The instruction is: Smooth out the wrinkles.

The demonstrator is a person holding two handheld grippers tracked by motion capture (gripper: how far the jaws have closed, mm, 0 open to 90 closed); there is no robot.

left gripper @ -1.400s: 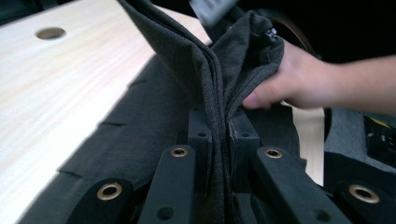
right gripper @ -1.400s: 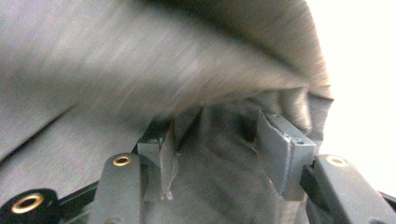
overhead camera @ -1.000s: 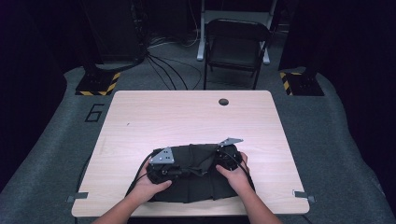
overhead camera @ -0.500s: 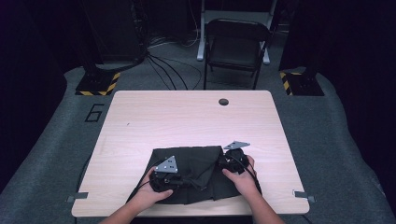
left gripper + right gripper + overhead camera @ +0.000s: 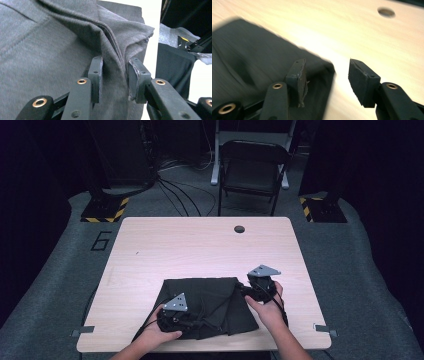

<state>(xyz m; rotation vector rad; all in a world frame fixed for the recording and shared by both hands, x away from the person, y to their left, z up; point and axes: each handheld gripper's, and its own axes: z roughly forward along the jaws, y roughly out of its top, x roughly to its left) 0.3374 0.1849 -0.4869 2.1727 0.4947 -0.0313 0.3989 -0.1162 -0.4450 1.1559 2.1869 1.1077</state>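
Right tongs (image 5: pixel 248 289) drawn rightward, off cloth (image 5: pixel 210 305)

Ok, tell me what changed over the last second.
The left gripper slid back toward the near edge. The right gripper moved right to the cloth's right edge; its jaws stand open there. The cloth looks more bunched. The table and chair stayed put.

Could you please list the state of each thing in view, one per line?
Cloth: dark, folded, lying wrinkled at the table's near edge.
Left gripper: jaws apart, a raised fold of cloth between them.
Right gripper: open, at the cloth's right corner, nothing held.
Table: bare wood beyond the cloth.
Chair: unfolded, standing behind the table.
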